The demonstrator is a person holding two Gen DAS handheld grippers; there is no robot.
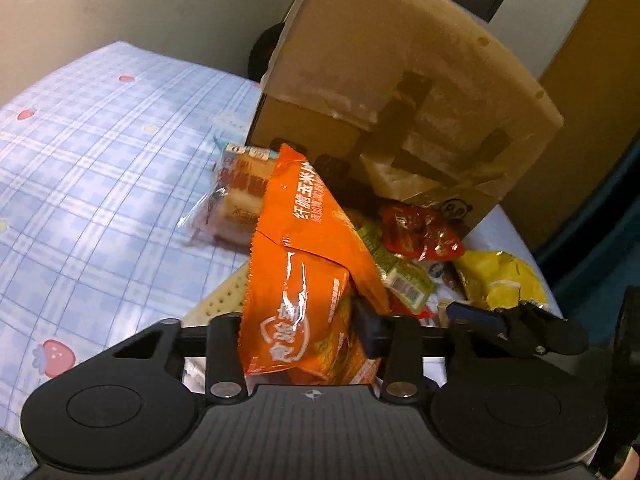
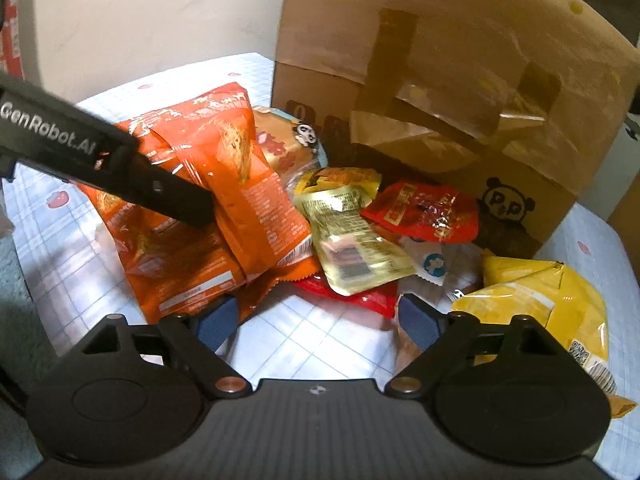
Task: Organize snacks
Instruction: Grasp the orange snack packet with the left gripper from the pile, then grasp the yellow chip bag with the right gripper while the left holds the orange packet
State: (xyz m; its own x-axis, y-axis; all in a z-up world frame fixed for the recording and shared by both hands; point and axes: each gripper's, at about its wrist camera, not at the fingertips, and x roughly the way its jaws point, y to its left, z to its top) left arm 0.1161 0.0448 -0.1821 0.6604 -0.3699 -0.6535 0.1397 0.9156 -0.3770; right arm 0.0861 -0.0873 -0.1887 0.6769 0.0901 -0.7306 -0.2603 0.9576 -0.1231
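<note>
Orange chip bag (image 1: pixel 308 280) is pinched between the fingers of the left gripper (image 1: pixel 300 332), lifted above the snack pile by the cardboard box (image 1: pixel 400 100). Right gripper (image 2: pixel 318 320) has its fingers spread apart, holding nothing, over the checked cloth (image 2: pixel 312 344).

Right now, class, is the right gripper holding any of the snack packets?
No: the right gripper is open, with only checked cloth between its blue pads, while the orange crinkly snack bag lies ahead.
</note>
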